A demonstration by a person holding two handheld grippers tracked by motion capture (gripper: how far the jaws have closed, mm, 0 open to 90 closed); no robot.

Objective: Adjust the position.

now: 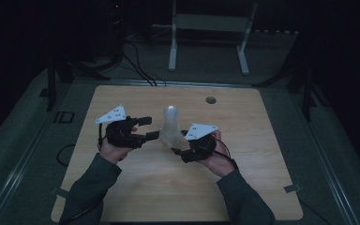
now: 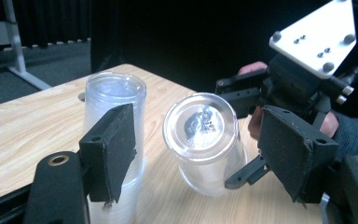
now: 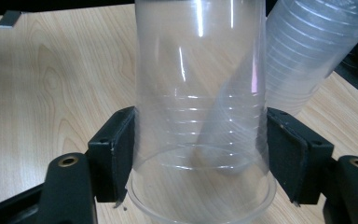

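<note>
Single clear cup (image 3: 200, 116), upside down, clamped betw. R gripper (image 3: 200, 154) jaws beside cup stack (image 2: 114, 144) at table centre; L gripper (image 2: 200, 149) gaping, nearer stack, stack upright.

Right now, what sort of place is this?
Probably a dim recording lab, not a home: a bare wooden table with a cable hole, loose cables on the floor, and a white metal stand behind.
</note>
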